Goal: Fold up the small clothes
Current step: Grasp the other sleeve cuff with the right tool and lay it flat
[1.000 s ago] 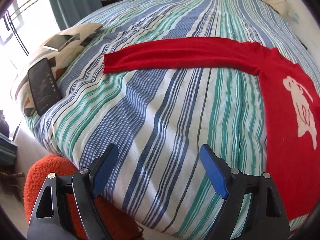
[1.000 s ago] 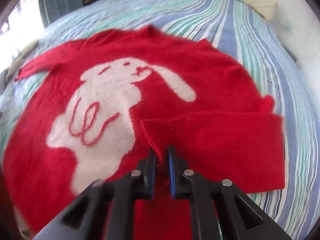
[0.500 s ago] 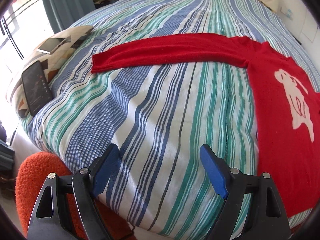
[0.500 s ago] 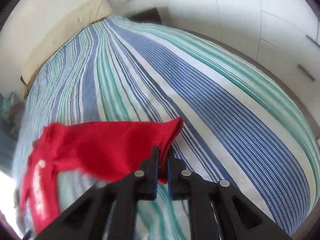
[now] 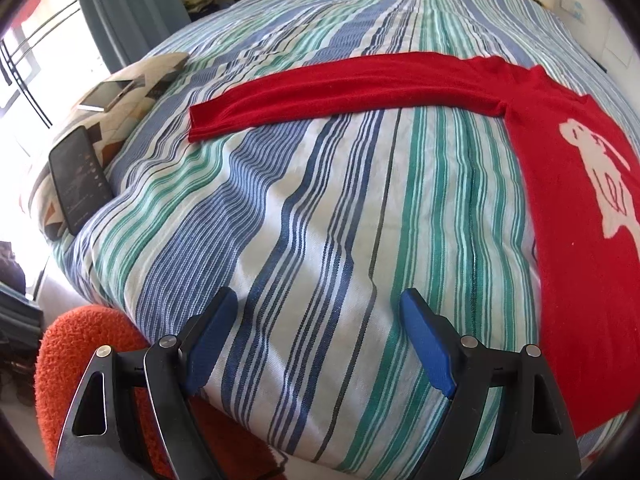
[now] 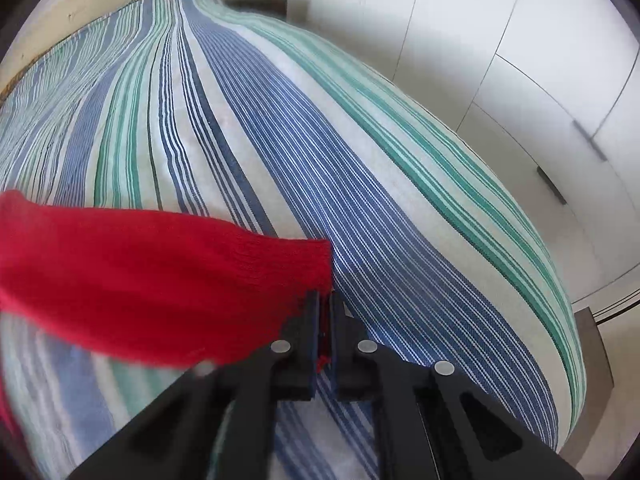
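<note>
Striped bedspread carried a red sweater at 3 o'clock; left gripper hovered spread wide, right gripper pinched its sleeve cuff.

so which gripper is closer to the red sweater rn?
Right. The right gripper is shut on a sleeve cuff of the red sweater, so it touches it. The left gripper is open over bare striped bedspread, apart from the garment.

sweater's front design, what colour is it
White, a rabbit-like figure on the red sweater; the left wrist view shows it best.
</note>
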Available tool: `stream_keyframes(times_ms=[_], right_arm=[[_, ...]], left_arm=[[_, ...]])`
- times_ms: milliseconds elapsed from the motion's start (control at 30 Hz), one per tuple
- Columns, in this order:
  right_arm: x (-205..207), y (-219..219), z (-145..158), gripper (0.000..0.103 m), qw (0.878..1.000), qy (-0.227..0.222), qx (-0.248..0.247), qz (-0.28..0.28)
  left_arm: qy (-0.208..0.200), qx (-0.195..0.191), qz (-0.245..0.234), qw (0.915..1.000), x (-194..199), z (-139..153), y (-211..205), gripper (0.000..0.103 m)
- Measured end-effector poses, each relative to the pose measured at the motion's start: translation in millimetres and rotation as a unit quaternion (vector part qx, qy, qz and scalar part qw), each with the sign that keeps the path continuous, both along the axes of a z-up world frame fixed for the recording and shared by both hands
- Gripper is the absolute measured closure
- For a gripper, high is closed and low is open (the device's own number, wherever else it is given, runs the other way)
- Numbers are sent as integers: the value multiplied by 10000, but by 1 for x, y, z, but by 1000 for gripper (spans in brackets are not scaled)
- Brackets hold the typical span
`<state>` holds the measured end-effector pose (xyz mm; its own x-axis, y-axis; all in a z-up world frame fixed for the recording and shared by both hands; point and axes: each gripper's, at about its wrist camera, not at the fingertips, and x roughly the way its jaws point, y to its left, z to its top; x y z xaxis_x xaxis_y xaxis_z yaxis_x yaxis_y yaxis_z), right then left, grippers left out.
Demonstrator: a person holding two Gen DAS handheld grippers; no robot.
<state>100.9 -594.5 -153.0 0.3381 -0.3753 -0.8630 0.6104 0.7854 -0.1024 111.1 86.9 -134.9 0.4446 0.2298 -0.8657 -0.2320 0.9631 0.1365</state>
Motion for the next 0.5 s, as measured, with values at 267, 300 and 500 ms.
stream_keyframes(times_ms=[267,300,500], right_arm=[[-2,7,2,101,9988,290,-395,87],[-5,4,2,100,9992,251,-316,70],[-36,6,23,33,9992,-345,-49,183]], left_arm=[[-3,63,-6,10000,2,-3,-2,18],[-13,73,-15,10000,2,-3,-3,18],[-242,-140,-140,9995,-1,5,-5,18]])
